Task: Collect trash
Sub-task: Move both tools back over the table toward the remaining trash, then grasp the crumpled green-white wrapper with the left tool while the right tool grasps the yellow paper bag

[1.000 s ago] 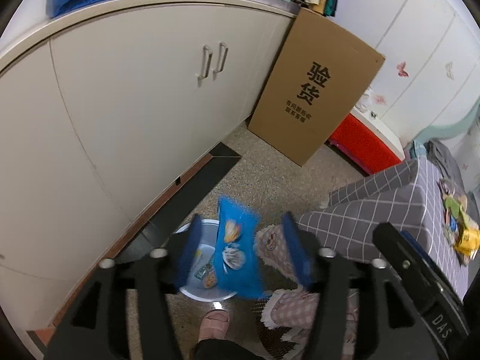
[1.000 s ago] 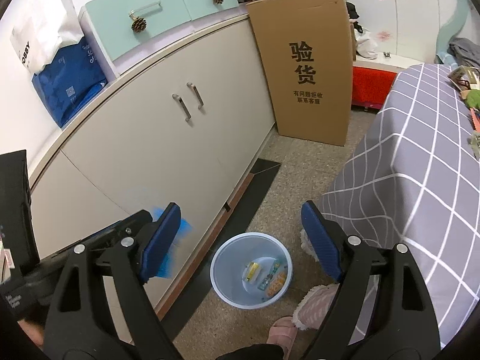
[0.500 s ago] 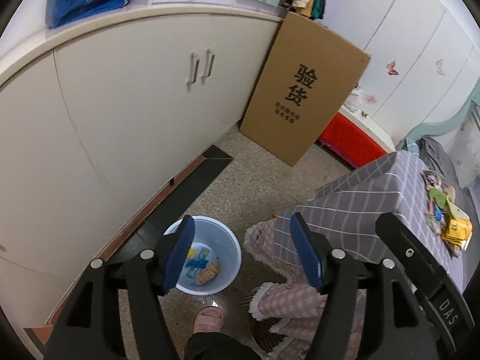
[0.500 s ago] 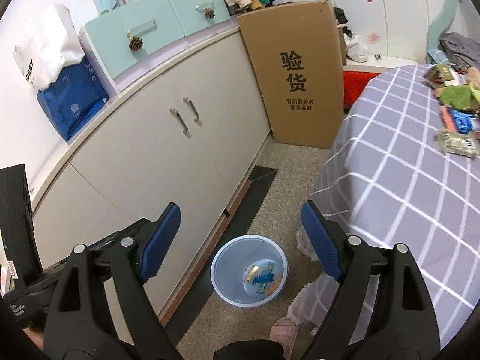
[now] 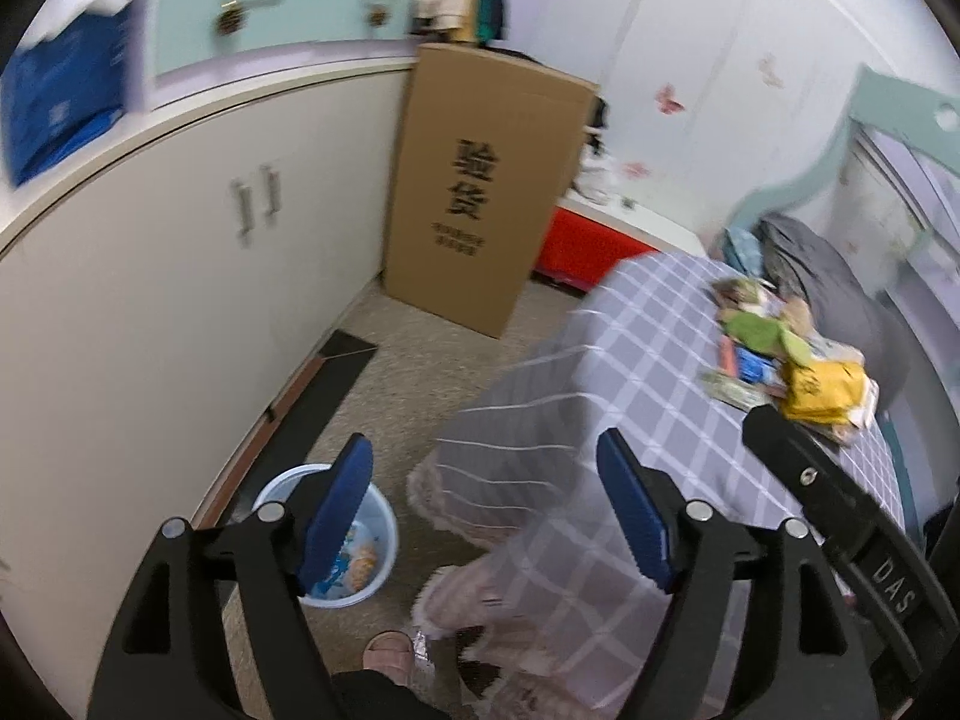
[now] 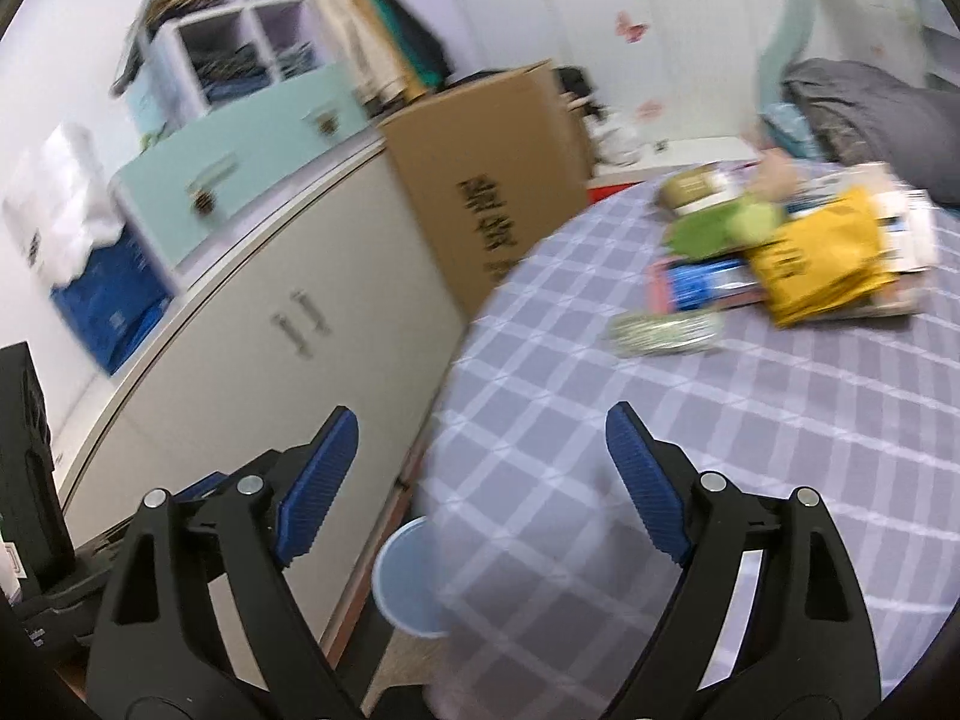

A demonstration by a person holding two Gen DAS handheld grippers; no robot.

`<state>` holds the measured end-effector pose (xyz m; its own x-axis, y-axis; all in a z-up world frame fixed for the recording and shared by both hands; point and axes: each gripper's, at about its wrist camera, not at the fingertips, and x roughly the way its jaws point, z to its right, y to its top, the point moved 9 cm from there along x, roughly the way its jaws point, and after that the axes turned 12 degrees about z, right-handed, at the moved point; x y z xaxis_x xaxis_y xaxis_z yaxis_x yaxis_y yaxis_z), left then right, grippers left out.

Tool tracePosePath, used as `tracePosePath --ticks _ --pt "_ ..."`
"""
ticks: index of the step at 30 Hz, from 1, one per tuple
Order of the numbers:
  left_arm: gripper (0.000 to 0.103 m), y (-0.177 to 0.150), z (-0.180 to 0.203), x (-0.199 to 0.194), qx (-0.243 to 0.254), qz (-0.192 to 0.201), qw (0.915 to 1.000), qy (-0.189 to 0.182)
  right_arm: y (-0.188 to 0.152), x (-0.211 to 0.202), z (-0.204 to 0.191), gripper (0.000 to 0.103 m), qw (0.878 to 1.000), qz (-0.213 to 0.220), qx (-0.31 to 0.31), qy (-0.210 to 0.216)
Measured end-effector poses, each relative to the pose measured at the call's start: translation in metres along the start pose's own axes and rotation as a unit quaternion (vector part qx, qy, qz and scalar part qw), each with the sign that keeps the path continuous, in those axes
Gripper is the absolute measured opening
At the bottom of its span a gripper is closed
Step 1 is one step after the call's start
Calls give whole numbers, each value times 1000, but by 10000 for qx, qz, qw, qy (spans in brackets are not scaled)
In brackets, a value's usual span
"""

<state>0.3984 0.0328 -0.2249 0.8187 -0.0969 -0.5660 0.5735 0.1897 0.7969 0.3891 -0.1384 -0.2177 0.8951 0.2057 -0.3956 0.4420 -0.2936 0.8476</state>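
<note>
Trash pile (image 6: 780, 264) sits toward the far edge of the desk (image 6: 660, 420), which wears a grey checked cloth. Yellow packet (image 6: 822, 258) lies on top, long axis running roughly left-right, w/ a green wrapper (image 6: 720, 228) just behind it and a blue-and-red packet (image 6: 702, 285) tucked partly under. A speckled green packet (image 6: 666, 330) lies nearest, apart from the rest, long axis also left-right, parallel to the near edge. Frames are blurred, so print on the packets can't be read.

Bin (image 5: 354, 546), pale blue, stands on the floor beside the desk's left edge, near the white cupboard (image 5: 150, 300); wrappers lie in its bottom.

Left hand-held gripper (image 5: 489, 516) is held above the floor, pointing down toward the gap btw bin and desk corner. Jaws wide apart, holding nothing.

Right hand-held gripper (image 6: 480, 480) is held over the desk's left edge, aimed across the cloth toward the pile, well short of it. Jaws wide apart, nothing btw them.
</note>
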Motion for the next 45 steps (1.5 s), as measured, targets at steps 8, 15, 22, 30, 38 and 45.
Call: tracePosePath --ticks 8,15,22,30,38,45 --pt "78 -8 105 33 1034 -227 9932 -493 31 -25 109 85 9953 271 223 -898" --pt "80 -19 163 69 1406 -484 9856 -801 42 -30 163 85 9907 316 412 -1259" --pt "80 -25 192 107 1640 -679 9816 -698 46 -24 191 85 9892 256 435 -1377" --pt "79 -23 199 134 1861 -764 9782 -518 47 -12 201 85 9892 178 448 -1386" --pt "52 -19 187 123 1706 -558 9814 -684 53 -6 192 85 9891 221 189 -1443" --pt "48 -9 167 112 1232 -488 9878 -818 70 4 181 85 9914 361 -34 -1255"
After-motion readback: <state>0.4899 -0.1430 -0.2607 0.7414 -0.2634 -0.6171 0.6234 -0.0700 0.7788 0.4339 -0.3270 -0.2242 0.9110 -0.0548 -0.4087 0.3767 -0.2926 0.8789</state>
